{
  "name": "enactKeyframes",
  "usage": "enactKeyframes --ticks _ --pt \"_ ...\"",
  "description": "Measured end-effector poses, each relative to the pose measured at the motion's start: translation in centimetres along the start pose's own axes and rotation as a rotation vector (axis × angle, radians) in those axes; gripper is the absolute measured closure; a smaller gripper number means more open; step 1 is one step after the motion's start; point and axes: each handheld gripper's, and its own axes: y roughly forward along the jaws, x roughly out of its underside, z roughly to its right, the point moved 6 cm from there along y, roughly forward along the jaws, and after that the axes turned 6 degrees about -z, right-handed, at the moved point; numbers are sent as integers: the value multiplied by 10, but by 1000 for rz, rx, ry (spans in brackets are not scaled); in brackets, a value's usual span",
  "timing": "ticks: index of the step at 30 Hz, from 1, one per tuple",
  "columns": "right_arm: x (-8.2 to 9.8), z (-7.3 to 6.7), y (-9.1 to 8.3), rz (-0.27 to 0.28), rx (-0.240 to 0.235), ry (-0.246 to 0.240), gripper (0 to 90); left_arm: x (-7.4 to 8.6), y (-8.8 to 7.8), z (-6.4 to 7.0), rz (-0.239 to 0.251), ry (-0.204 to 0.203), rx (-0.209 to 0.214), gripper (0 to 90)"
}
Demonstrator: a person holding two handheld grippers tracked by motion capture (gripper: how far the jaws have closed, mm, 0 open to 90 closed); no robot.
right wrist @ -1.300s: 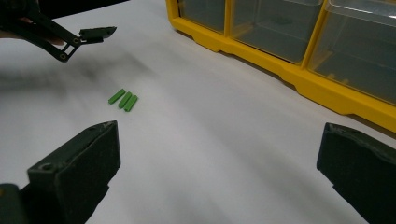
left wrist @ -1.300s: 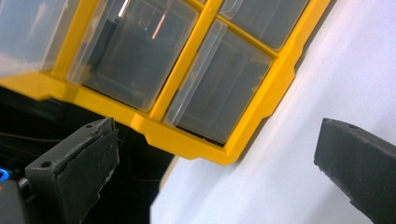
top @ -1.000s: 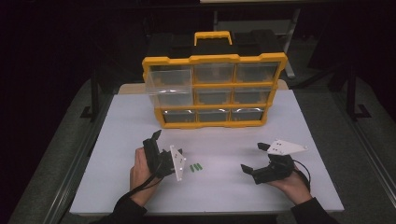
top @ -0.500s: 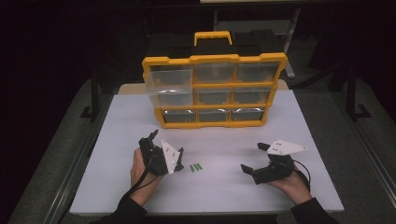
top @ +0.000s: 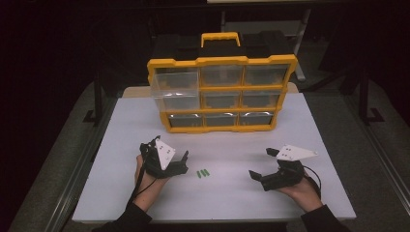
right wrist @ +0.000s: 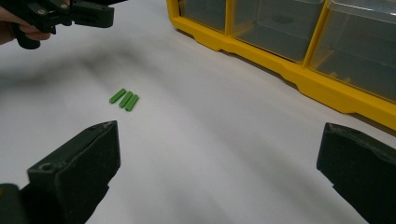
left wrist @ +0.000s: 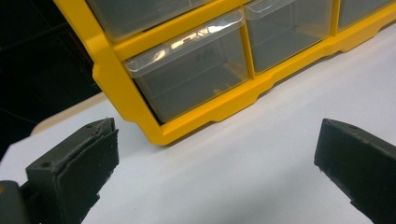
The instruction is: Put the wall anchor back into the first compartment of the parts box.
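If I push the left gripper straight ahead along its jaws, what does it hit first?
Probably the yellow organiser's bottom-row clear plastic drawer; only bare white table lies before the open left gripper, though depth is hard to judge.

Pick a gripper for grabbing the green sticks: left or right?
Left, probably. The left gripper sits right beside the green sticks, jaws open; the right gripper is also open but farther off across the table.
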Motion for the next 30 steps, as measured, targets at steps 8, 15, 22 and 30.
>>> enactKeyframes --ticks 8,15,22,30 --pt "0 0 0 0 -2 9 0 1 2 -3 13 -107 44 0" --pt "1 0 1 -4 -3 7 0 3 4 -11 13 -205 94 0" --pt "1 1 0 -2 -1 7 0 1 1 -15 36 -206 119 0" --pt "1 1 0 -2 -1 8 0 5 -2 -25 40 -211 169 0"
